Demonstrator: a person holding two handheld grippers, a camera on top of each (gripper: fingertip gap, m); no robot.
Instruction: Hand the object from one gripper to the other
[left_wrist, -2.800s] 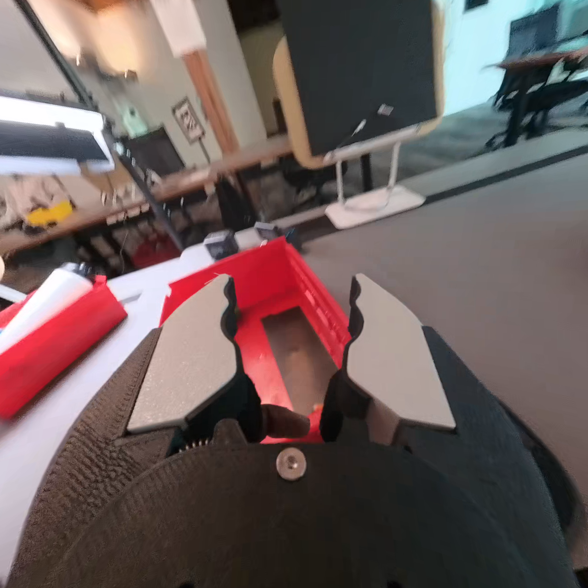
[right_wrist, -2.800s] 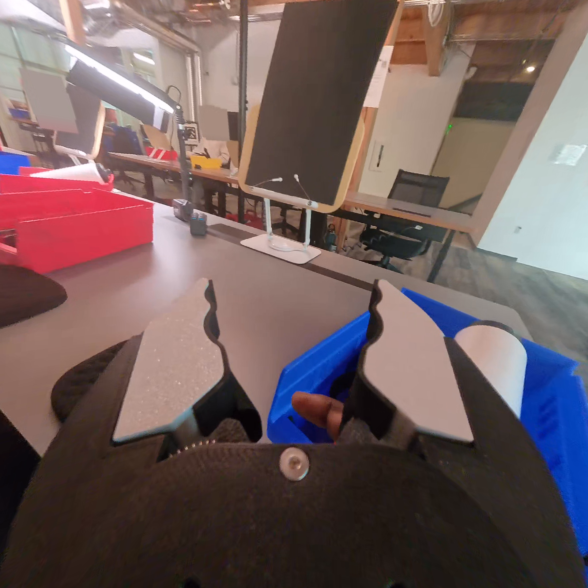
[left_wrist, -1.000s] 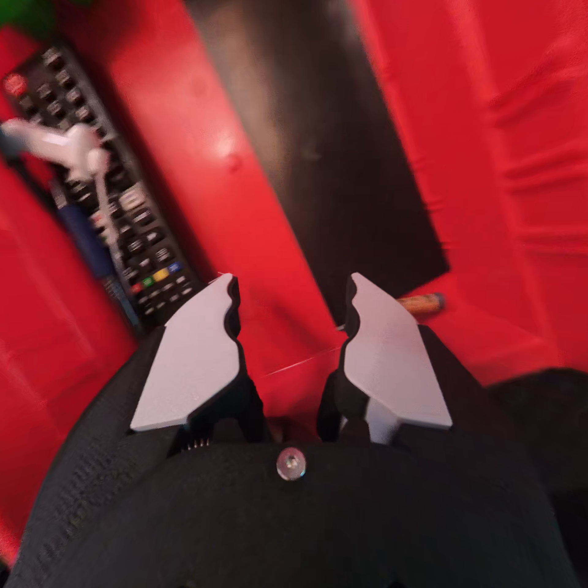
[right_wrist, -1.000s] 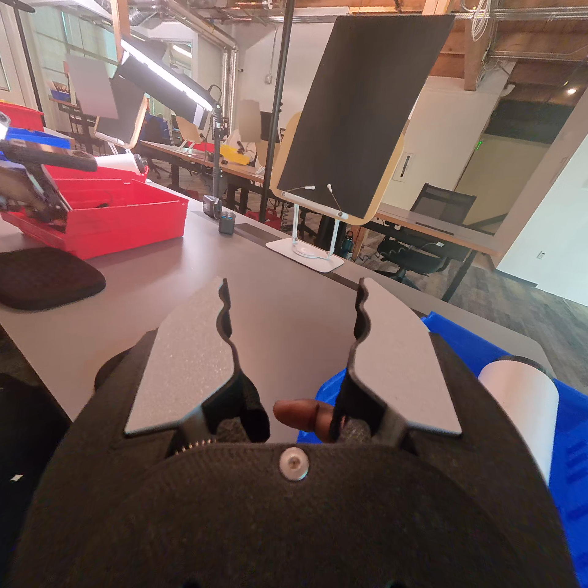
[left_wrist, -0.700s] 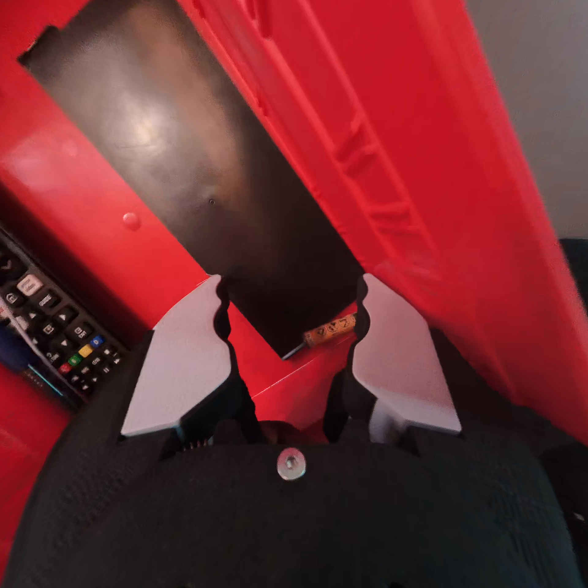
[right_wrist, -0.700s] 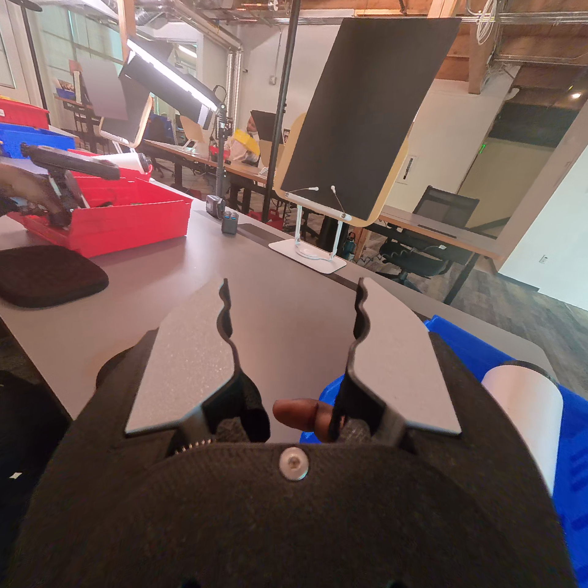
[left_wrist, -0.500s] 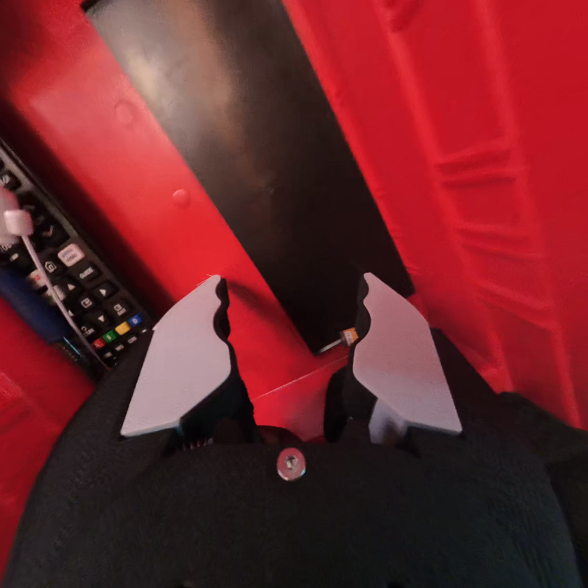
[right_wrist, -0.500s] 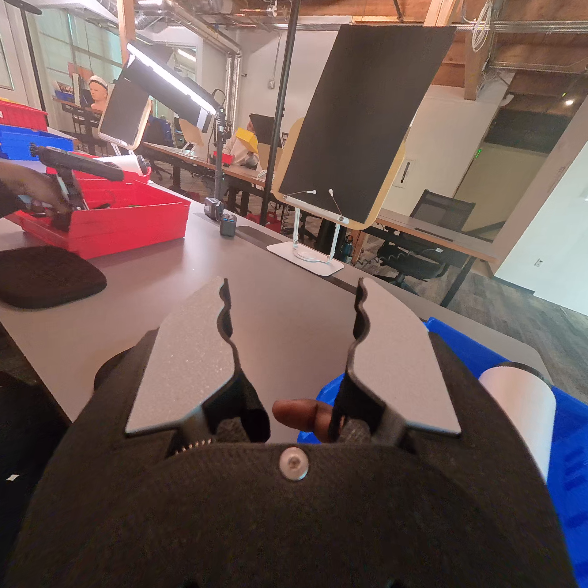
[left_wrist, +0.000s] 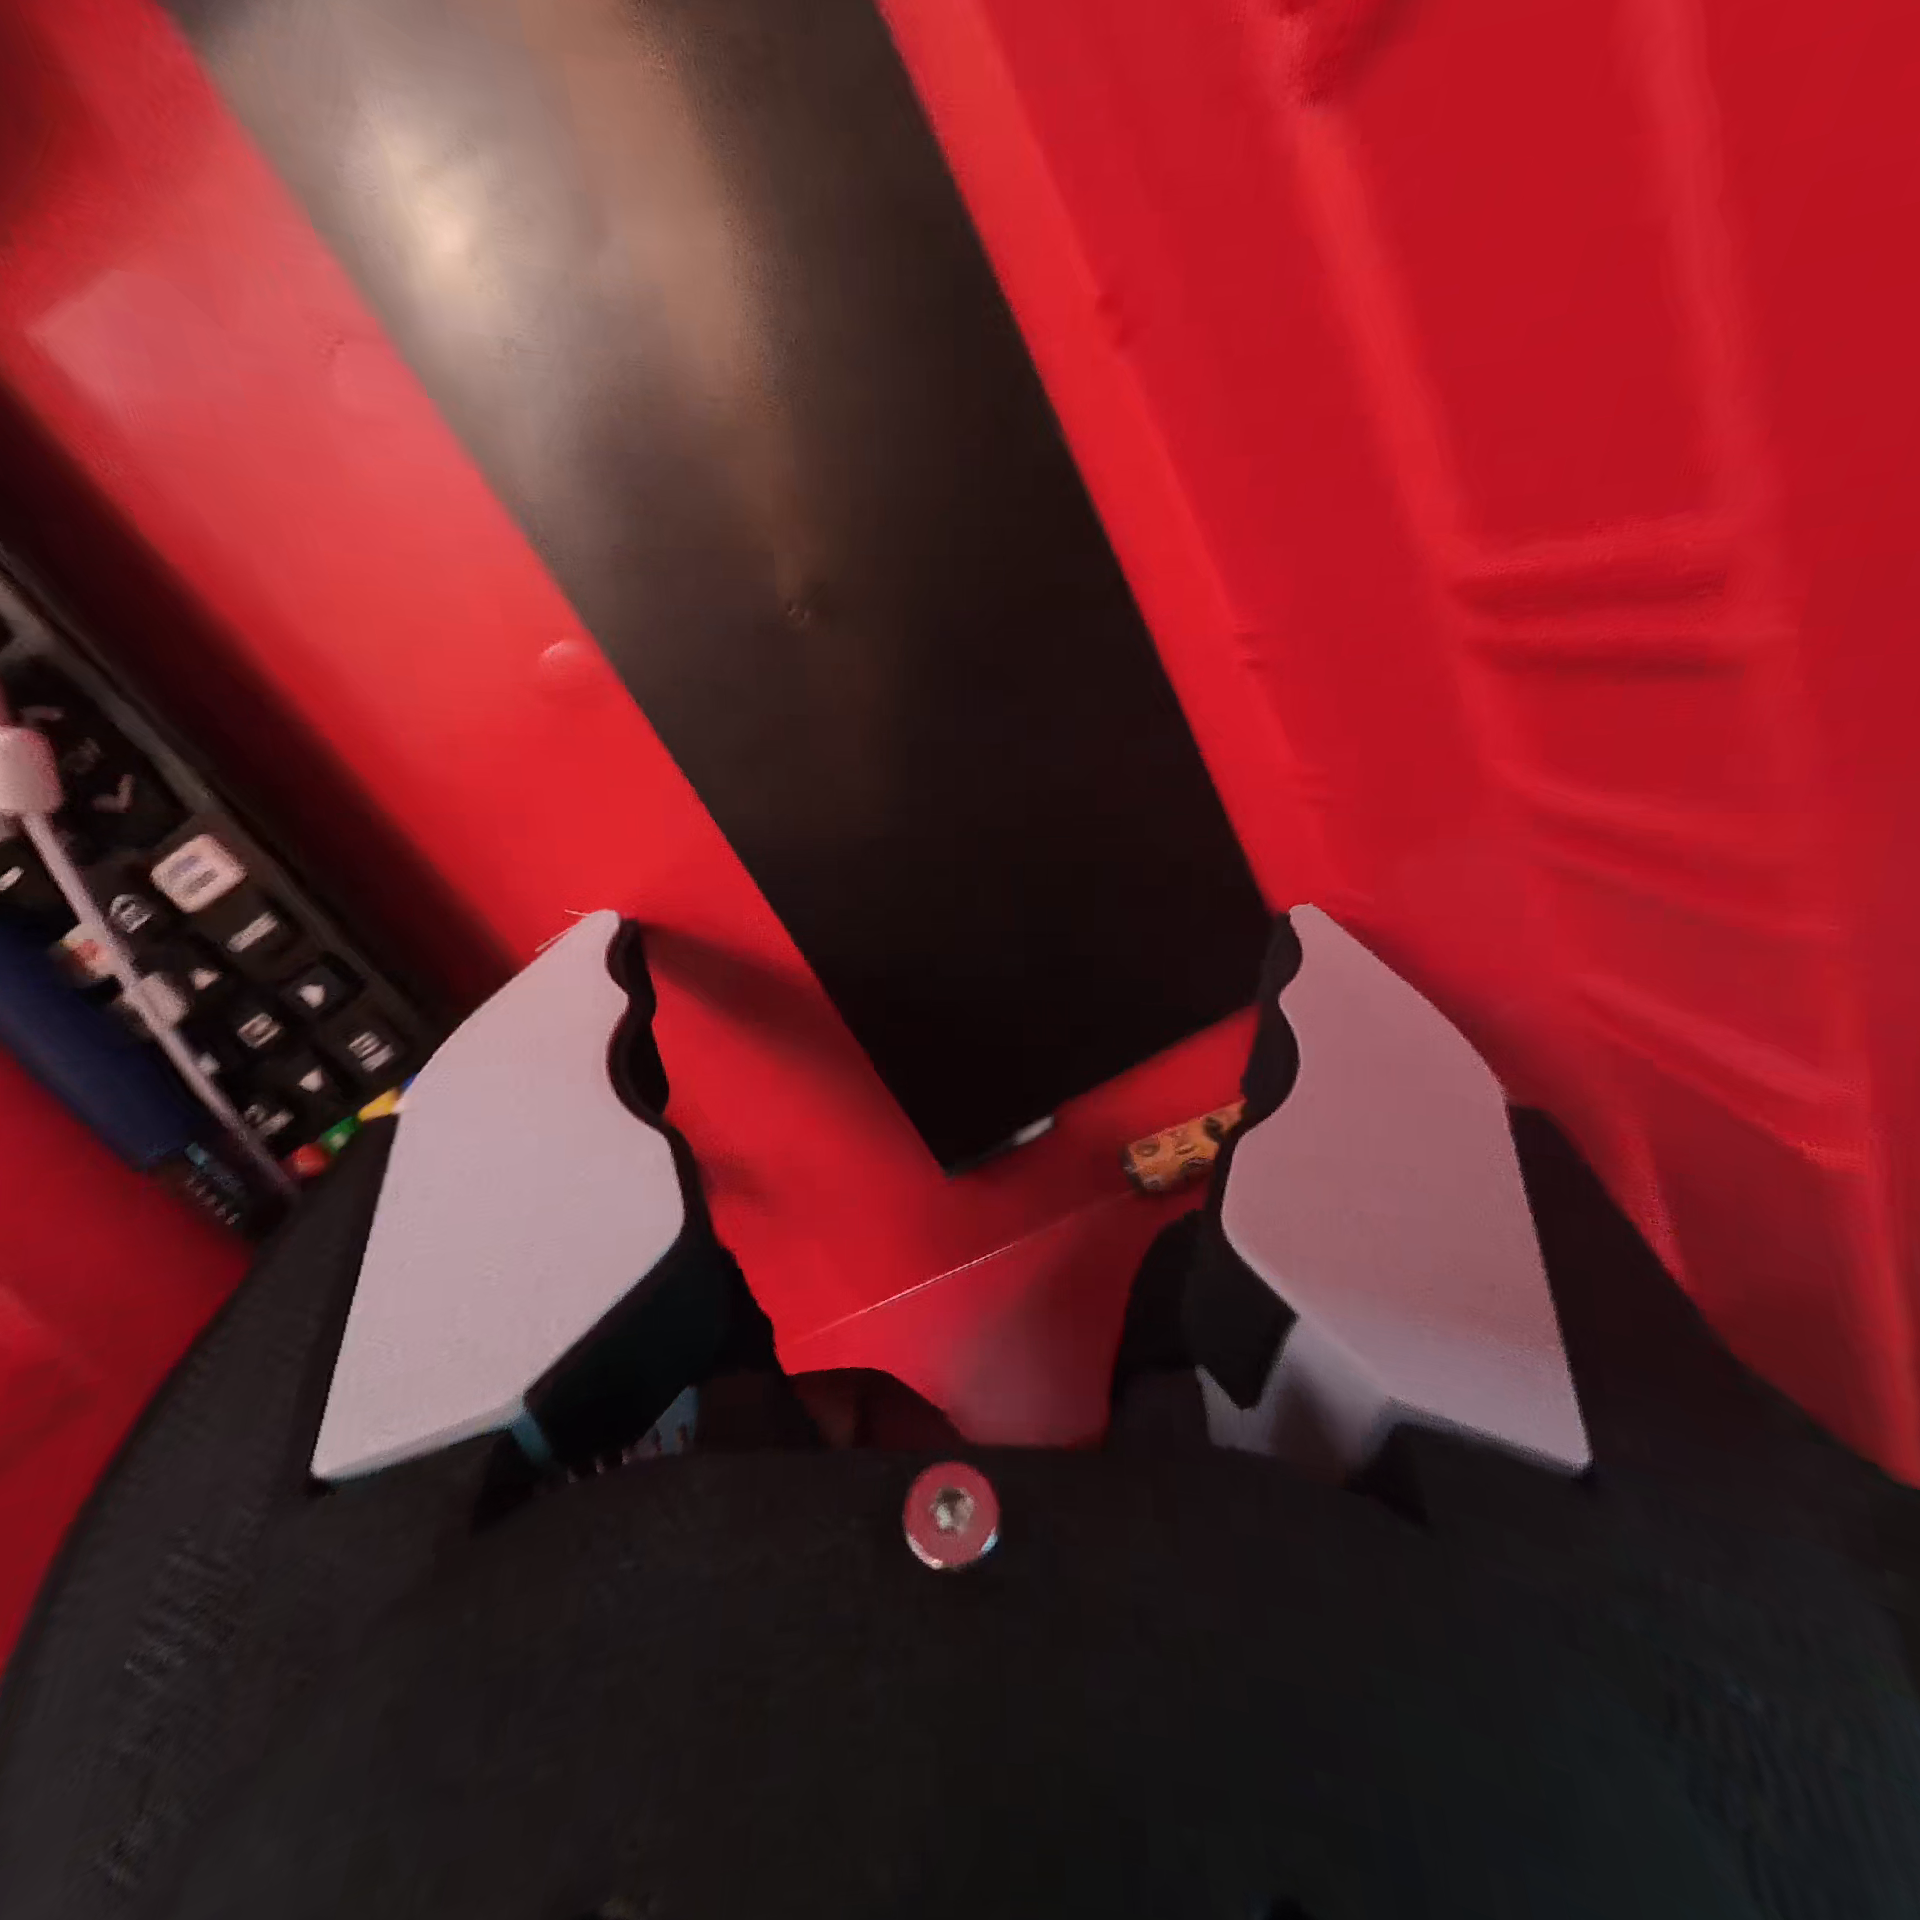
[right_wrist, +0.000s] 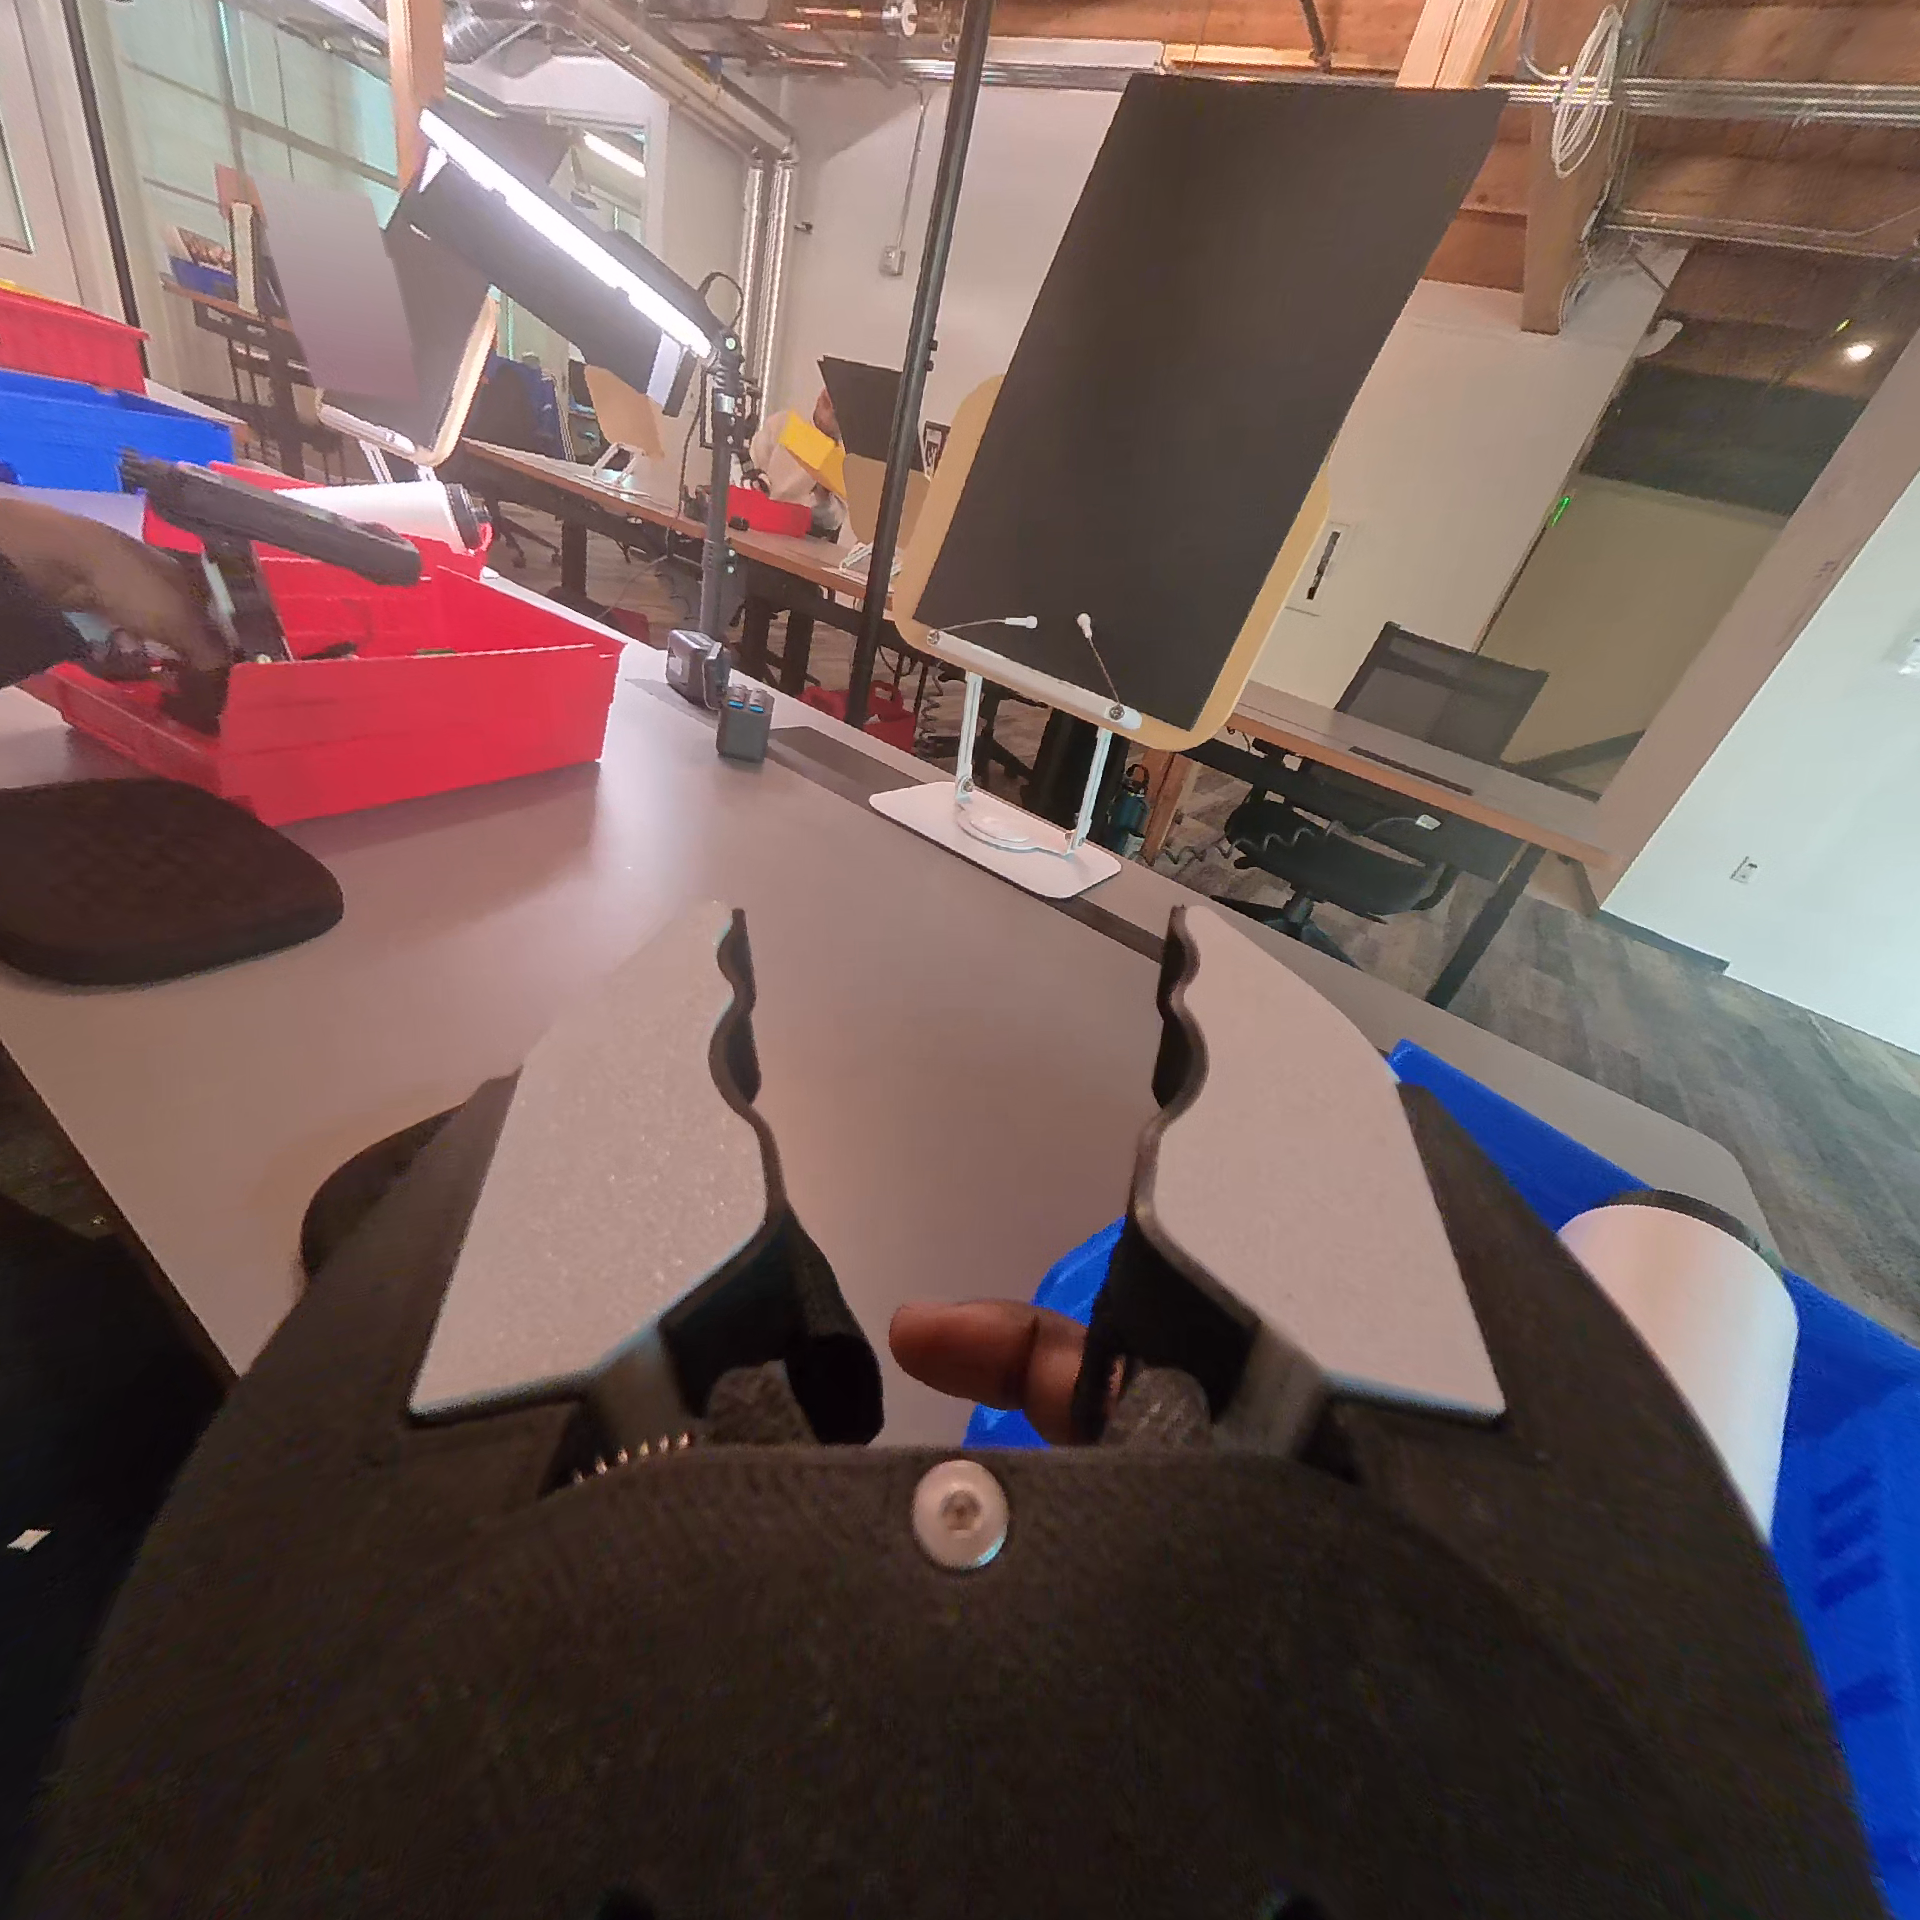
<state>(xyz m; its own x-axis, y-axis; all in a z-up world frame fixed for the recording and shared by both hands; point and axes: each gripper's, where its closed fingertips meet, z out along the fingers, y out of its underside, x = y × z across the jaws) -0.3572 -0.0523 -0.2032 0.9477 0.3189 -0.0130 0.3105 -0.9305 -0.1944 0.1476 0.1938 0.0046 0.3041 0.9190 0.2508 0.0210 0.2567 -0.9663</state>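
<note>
My left gripper (left_wrist: 951, 920) is open wide and empty inside a red bin (left_wrist: 1558, 416). Its fingers straddle the near end of a long flat black slab (left_wrist: 779, 520) lying on the bin floor. A black remote control (left_wrist: 208, 935) with a white cable across it lies to the left. A small orange piece (left_wrist: 1179, 1148) sits by the right finger. My right gripper (right_wrist: 956, 914) is open and empty above the grey table (right_wrist: 935, 1091). In the right wrist view, a hand (right_wrist: 104, 592) holds the left gripper down in the red bin (right_wrist: 416, 717).
A blue bin (right_wrist: 1849, 1455) with a white roll (right_wrist: 1683, 1330) sits at the right gripper's lower right. A black pad (right_wrist: 135, 883) lies in front of the red bin. A black board on a stand (right_wrist: 1174, 416) and a small grey device (right_wrist: 743, 717) stand at the table's far edge. One gripper's finger ends stand about 60 centimetres off the other's. My left gripper is the nearer one to the small orange piece (left_wrist: 1179, 1148): about 4 centimetres, against 55 centimetres. Between my left fingertips and the black remote control (left_wrist: 208, 935) there is roughly 5 centimetres.
My left gripper has moved from beside the remote to over the black slab's near end, and its jaws have opened wider. The right gripper has stayed still and open.
</note>
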